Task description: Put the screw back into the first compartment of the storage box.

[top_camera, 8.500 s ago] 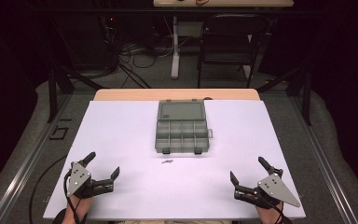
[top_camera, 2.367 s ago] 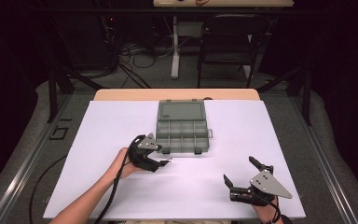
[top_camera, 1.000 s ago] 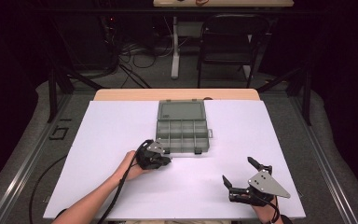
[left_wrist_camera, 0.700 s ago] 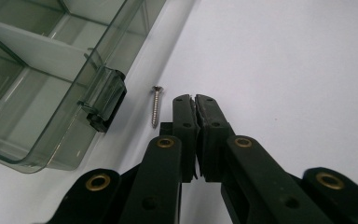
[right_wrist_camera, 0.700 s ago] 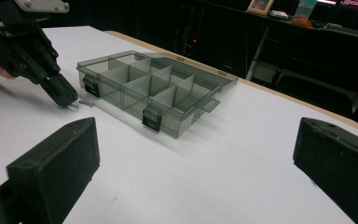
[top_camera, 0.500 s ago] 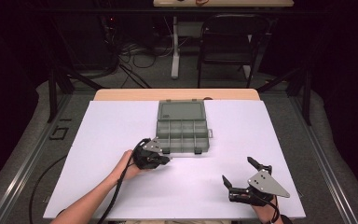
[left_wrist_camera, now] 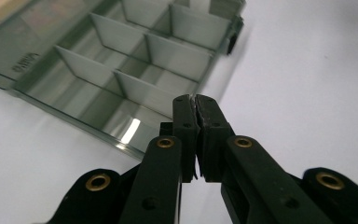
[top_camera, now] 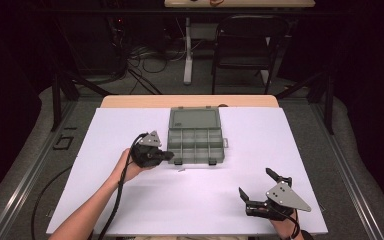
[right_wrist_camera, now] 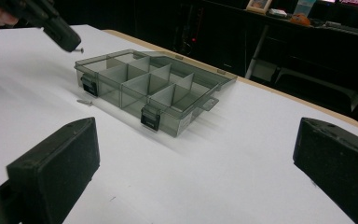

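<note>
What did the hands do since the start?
The left gripper went from the table's near left corner to the box, shut on a small screw and lifted it. Another screw lies on the table. The right gripper shifted slightly, jaws open.

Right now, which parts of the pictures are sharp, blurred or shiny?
Left gripper view: left gripper sharp, organizer box soft, with a bright glare patch on its near floor. Right gripper view: its own jaws blurred, box sharp. High view: white table evenly lit, room behind dark.
</note>
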`<state>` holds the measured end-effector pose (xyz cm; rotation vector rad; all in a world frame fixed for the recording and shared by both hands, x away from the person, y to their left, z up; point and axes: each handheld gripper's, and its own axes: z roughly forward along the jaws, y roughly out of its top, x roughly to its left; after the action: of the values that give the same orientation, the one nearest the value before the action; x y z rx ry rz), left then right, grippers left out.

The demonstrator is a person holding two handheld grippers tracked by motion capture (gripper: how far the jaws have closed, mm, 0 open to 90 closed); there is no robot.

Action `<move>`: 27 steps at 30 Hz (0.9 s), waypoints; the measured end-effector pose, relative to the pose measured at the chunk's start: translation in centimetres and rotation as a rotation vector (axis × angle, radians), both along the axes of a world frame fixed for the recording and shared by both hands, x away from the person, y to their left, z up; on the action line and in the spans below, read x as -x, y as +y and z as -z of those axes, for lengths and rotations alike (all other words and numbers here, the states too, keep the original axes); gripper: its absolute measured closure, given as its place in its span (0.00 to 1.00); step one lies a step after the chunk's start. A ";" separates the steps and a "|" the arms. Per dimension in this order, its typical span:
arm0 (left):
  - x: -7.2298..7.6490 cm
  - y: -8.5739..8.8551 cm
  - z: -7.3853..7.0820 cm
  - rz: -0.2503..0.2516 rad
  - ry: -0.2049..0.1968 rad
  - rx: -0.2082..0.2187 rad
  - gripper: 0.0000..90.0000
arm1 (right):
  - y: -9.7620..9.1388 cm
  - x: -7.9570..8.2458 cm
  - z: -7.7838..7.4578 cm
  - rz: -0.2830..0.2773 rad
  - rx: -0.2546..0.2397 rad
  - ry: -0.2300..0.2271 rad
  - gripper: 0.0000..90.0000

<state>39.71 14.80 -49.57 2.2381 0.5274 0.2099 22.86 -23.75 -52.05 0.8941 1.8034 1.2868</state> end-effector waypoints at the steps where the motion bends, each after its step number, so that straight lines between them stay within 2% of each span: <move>1: -0.3 0.1 -0.3 -0.010 -0.003 0.001 0.97 | 0.0 0.0 0.0 0.000 -0.003 0.000 0.00; 5: -1.8 -0.2 -1.2 -0.045 -0.019 -0.004 0.97 | 0.0 0.0 0.0 0.002 0.000 0.000 0.00; 10: -3.6 -1.1 -1.8 -0.068 -0.029 -0.048 0.97 | 0.0 -0.1 0.0 0.005 -0.001 -0.002 0.00; 12: -4.3 -1.5 -1.9 -0.074 -0.020 -0.062 0.97 | 0.0 0.0 0.0 0.006 0.002 0.005 0.00; 13: -4.6 -1.7 -1.8 -0.082 -0.021 -0.069 0.97 | 0.0 0.0 0.0 0.005 0.003 0.004 0.00; 14: -4.9 -1.8 -1.7 -0.082 -0.015 -0.079 0.97 | 0.1 -0.1 0.1 0.008 -0.011 -0.018 0.00; 17: -5.8 -2.3 -1.2 -0.095 -0.010 -0.109 0.97 | 0.1 -0.1 0.1 0.009 -0.012 -0.017 0.00; 19: -6.4 -2.6 -0.8 -0.098 0.004 -0.126 0.97 | 0.0 0.0 0.0 0.004 0.004 0.006 0.00; 25: -7.9 -3.1 0.4 -0.110 0.038 -0.160 0.97 | 0.1 -0.1 0.1 0.001 0.000 0.005 0.00; 27: -8.2 -3.2 0.9 -0.112 0.059 -0.177 0.96 | 0.2 -0.2 0.2 0.007 -0.008 -0.010 0.00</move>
<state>47.91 11.61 -50.43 2.3944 0.6907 0.2570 23.09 -23.59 -52.23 0.8963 1.7869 1.2928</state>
